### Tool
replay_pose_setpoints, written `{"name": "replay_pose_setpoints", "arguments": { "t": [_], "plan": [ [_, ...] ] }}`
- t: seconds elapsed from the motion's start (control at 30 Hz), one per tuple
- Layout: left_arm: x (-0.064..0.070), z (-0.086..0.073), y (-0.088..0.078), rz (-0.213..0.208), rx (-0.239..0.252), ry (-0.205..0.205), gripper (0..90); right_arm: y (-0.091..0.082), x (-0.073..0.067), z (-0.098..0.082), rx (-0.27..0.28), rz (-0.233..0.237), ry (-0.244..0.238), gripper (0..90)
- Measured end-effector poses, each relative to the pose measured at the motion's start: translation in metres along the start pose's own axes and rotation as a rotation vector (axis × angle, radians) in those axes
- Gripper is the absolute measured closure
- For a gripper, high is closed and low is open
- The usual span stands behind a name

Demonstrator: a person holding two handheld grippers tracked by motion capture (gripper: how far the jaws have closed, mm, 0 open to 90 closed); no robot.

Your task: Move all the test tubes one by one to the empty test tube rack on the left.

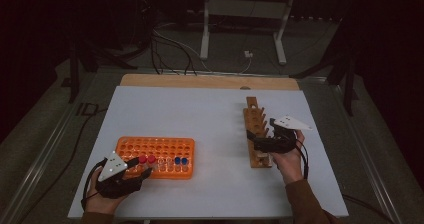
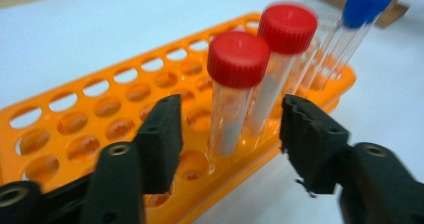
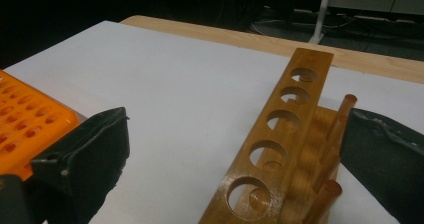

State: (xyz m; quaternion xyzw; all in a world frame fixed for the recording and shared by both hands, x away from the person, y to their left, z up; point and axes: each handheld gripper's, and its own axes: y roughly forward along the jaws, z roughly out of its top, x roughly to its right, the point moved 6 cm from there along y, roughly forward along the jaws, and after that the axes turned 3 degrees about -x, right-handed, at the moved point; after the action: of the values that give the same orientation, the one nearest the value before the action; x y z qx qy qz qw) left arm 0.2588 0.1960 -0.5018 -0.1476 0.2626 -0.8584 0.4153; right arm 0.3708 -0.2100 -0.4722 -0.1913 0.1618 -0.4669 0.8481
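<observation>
The left gripper (image 2: 227, 134) stands released, its jaws either side of a red-capped tube (image 2: 235, 91) without pressing it. The tube sits upright in the near edge of the orange rack (image 1: 131, 145); it looks light, stiff and slick, best taken on the clear body under the cap. Farther off, the right gripper (image 1: 259, 145) hangs open around the wooden rack (image 3: 280, 149) on the surface (image 1: 210, 119).
</observation>
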Motion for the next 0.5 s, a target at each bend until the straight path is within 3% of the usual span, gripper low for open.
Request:
{"name": "replay_pose_setpoints", "arguments": {
  "t": [0.13, 0.37, 0.5],
  "plan": [
    [-0.001, 0.008, -0.007, 0.009, 0.064, -0.015, 33.1, -0.003, 0.003, -0.003, 0.002, -0.007, -0.003, 0.1],
    [-0.013, 0.023, -0.02, 0.076, 0.172, -0.064, 16.5, -0.009, 0.006, -0.01, 0.015, -0.009, 0.004, 0.2],
    [-0.019, 0.026, -0.024, 0.106, 0.205, -0.081, 8.5, -0.014, 0.006, -0.015, 0.028, -0.006, 0.013, 0.2]
  ]
}}
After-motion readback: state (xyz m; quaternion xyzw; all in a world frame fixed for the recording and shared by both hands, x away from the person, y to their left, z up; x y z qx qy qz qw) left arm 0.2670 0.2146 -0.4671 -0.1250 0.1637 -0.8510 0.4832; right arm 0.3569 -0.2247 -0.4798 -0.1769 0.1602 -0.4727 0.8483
